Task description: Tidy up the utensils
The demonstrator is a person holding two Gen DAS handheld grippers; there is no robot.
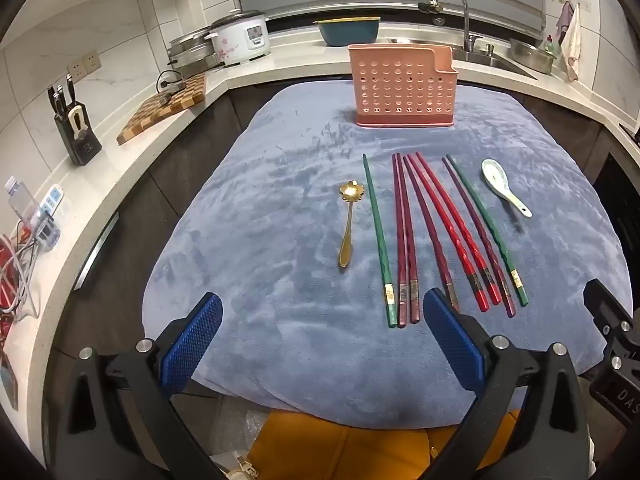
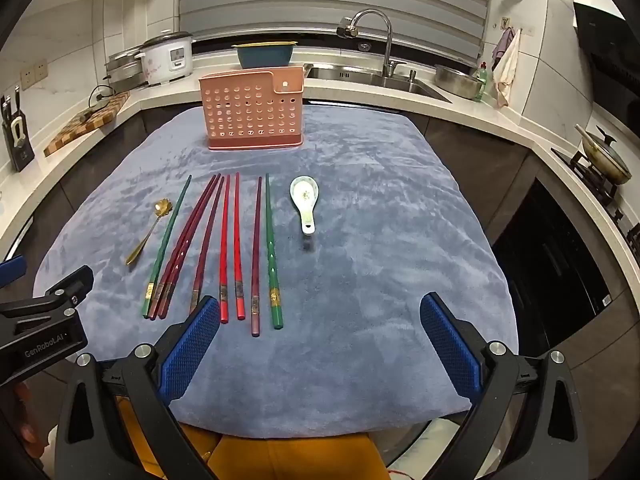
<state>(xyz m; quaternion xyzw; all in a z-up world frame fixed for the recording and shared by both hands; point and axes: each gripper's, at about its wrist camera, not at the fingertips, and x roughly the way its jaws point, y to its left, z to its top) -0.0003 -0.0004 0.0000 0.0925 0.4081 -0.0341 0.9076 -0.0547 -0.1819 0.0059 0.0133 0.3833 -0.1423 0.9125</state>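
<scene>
A pink perforated utensil holder (image 1: pixel 402 87) (image 2: pixel 253 111) stands upright at the far side of a blue-grey cloth (image 1: pixel 260 208) (image 2: pixel 380 240). Several green, maroon and red chopsticks (image 1: pixel 430 232) (image 2: pixel 224 248) lie side by side in the middle. A gold spoon (image 1: pixel 347 224) (image 2: pixel 148 229) lies left of them. A white ceramic spoon (image 1: pixel 505 192) (image 2: pixel 306 202) lies right of them. My left gripper (image 1: pixel 322 312) is open and empty near the cloth's front edge. My right gripper (image 2: pixel 320 312) is open and empty, just right of the chopstick ends.
A white counter wraps around the table, with a knife block (image 1: pixel 74 128), cutting board (image 1: pixel 164 108), rice cooker (image 1: pixel 240 38), blue bowl (image 2: pixel 264 54), sink and faucet (image 2: pixel 380 40). A stove with a pan (image 2: pixel 604 156) is at the right.
</scene>
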